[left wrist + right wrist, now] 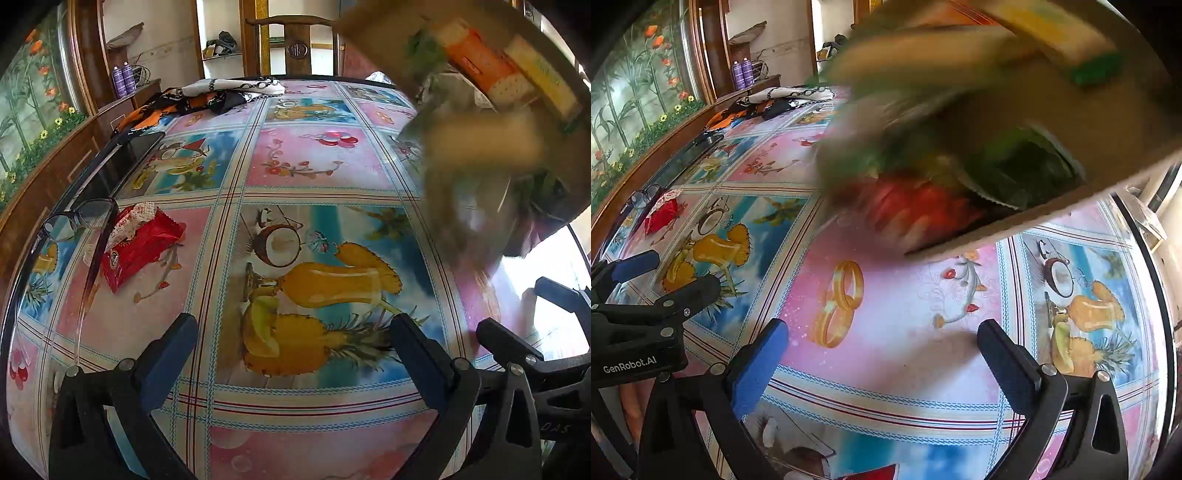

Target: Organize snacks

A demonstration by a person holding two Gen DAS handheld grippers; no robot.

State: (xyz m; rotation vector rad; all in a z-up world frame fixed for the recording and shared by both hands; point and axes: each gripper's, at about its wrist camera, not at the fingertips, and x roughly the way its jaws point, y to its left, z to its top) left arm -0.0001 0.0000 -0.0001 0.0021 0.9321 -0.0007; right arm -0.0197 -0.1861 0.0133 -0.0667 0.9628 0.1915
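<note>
Glossy printed tablecloth: pink and sky-blue squares, striped white, blue and red borders; prints of yellow pineapples, orange juice glass, brown coconut, gold rings, red flowers. Red foil snack packet, white lettering. Blurred tan cardboard box holding orange, yellow, green and red packs. Black, orange and white patterned cloth. Two purple bottles. Black gripper fingers, blue pads. Green wall mural, orange and yellow flowers.

"GenRobot.AI" on left gripper
</note>
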